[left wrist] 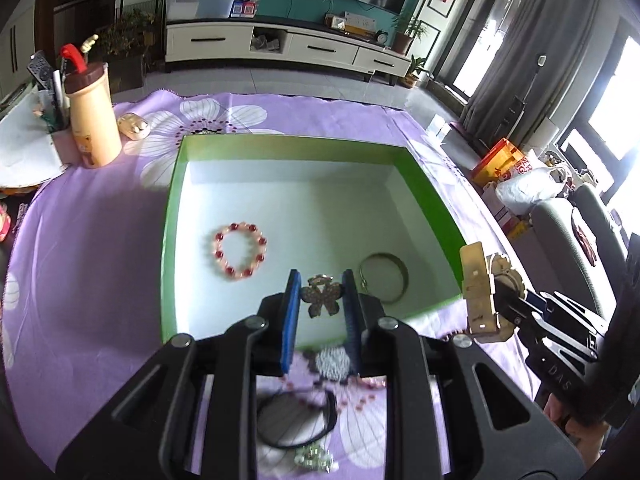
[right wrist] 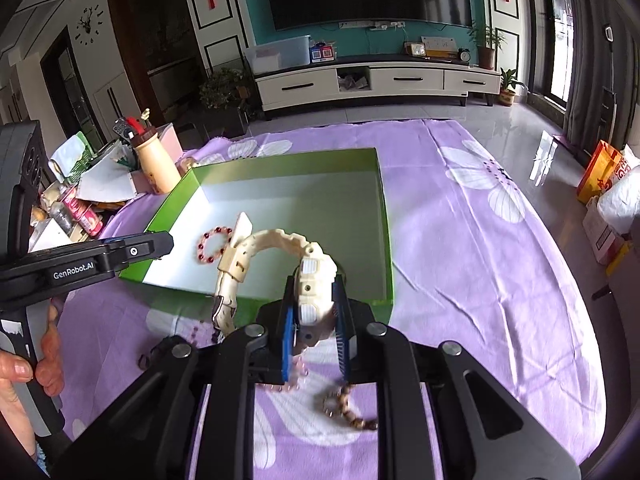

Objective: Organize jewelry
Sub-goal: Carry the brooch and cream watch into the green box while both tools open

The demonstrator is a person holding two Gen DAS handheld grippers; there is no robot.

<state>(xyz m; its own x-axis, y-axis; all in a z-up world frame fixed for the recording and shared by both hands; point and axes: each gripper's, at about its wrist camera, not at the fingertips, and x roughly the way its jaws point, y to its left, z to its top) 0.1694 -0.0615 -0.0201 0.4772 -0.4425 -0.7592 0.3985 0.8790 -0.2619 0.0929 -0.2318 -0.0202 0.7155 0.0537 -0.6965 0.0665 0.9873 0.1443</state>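
A green box (left wrist: 173, 208) with a white floor sits on the purple cloth. Inside lie a red and pink bead bracelet (left wrist: 240, 250) and a metal bangle (left wrist: 384, 282). My left gripper (left wrist: 322, 300) hovers over the box's near edge, and a butterfly hair clip (left wrist: 322, 295) sits between its blue pads; I cannot tell if they touch it. My right gripper (right wrist: 316, 312) is shut on a cream watch (right wrist: 314, 284), held above the box's near edge (right wrist: 384, 240). The watch also shows in the left wrist view (left wrist: 478, 292). The bead bracelet shows in the right wrist view (right wrist: 212, 246).
On the cloth near me lie a black hair tie (left wrist: 296, 420), a sparkly clip (left wrist: 316, 458), a beaded clip (left wrist: 332, 362) and a brown bead bracelet (right wrist: 348, 406). A cream bottle (left wrist: 94, 116) and clutter stand at the table's left.
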